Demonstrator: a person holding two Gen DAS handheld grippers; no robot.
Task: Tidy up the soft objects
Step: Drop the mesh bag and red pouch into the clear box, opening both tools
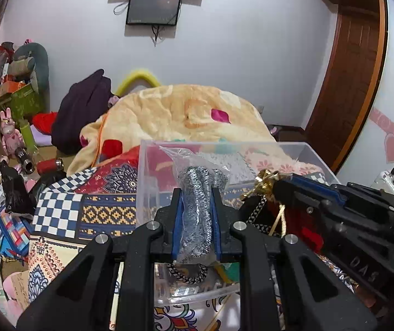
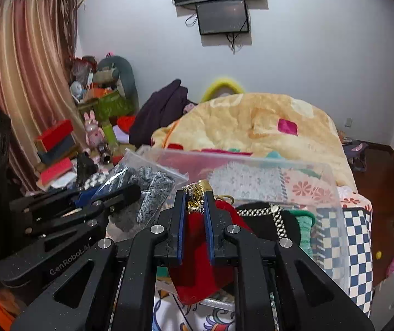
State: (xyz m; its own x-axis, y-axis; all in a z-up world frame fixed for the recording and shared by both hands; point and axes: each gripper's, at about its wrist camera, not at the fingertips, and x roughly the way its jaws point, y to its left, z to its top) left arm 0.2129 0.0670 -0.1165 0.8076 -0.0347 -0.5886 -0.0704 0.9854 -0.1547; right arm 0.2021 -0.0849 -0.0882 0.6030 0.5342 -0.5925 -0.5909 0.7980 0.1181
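A crinkled clear plastic bag (image 1: 197, 209) of speckled grey-and-black knit fabric is being clamped between the blue-padded left tongs (image 1: 196, 193), held above the near rim of a clear plastic bin (image 1: 315, 162). A soft red velvet pouch (image 2: 197, 264) with a gathered gold-trimmed neck is being gripped by the right tongs (image 2: 194, 195), hanging at the same bin's near edge. "GenRobot.AI" is being shown in white on the left tool's black arm in the right wrist view. The bin is being carried by a patterned bedcover (image 1: 59, 215) with blue-and-white checks. Beyond, a fluffy peach blanket (image 1: 186, 115) is being heaped on the bed.
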